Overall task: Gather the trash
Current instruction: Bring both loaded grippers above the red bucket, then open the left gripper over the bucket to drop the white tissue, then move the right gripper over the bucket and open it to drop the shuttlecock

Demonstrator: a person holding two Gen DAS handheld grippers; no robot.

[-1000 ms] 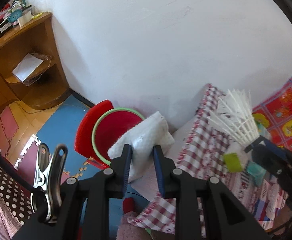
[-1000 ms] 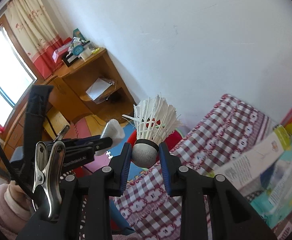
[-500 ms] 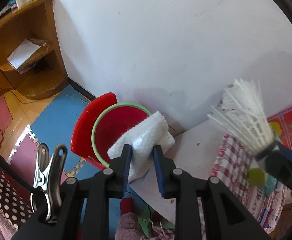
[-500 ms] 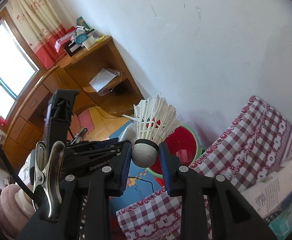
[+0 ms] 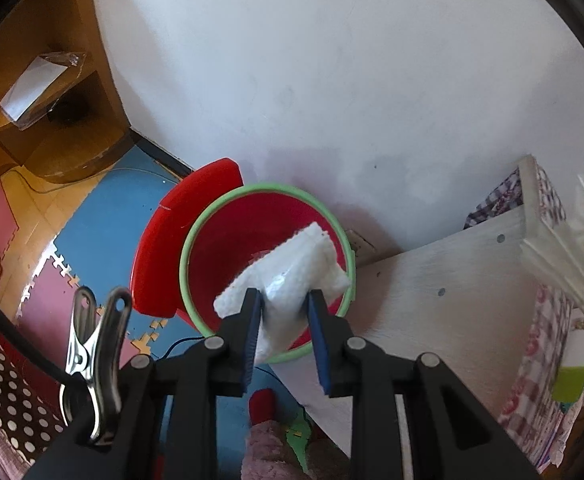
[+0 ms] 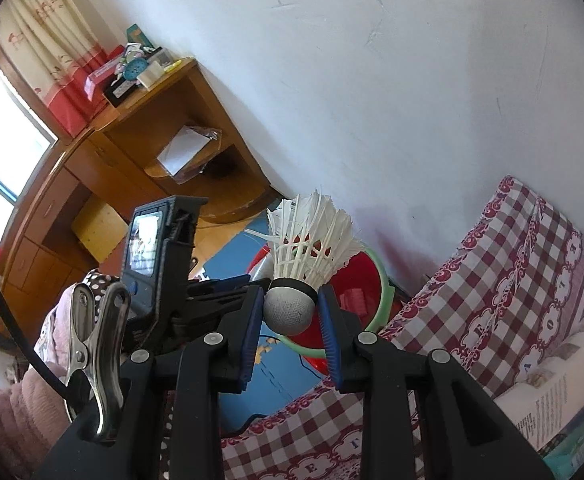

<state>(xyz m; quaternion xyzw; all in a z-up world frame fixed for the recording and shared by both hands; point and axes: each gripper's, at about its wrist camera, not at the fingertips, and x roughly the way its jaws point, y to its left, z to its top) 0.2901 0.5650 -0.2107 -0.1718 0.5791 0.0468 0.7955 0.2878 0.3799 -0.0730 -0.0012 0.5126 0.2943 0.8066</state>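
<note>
Between the pads of the left claw (image 5: 283, 322) sits a crumpled white tissue (image 5: 292, 276), pinched at its near end so that most of it fans out past the fingertips. It looks feather-light and soft, with no stiffness of its own; I'd judge it can be squeezed anywhere without harm, though a loose corner could cling to a pad when let go. The jaws are narrow and pressing on it. From the left wrist view the tissue hangs right over the mouth of the red bin (image 5: 252, 240) with the green rim, which stands on the blue floor mat against the white wall, a red lid (image 5: 180, 236) leaning at its left.

The right claw (image 6: 290, 312) grips a shuttlecock (image 6: 305, 268) by its round grey head, white feathers pointing away. That head is the firm place to hold; the feathers look brittle and would crush. It too seems nearly weightless. The bin shows just beyond it, at the left edge of the tabletop with the checked cloth (image 6: 511, 288).
</note>
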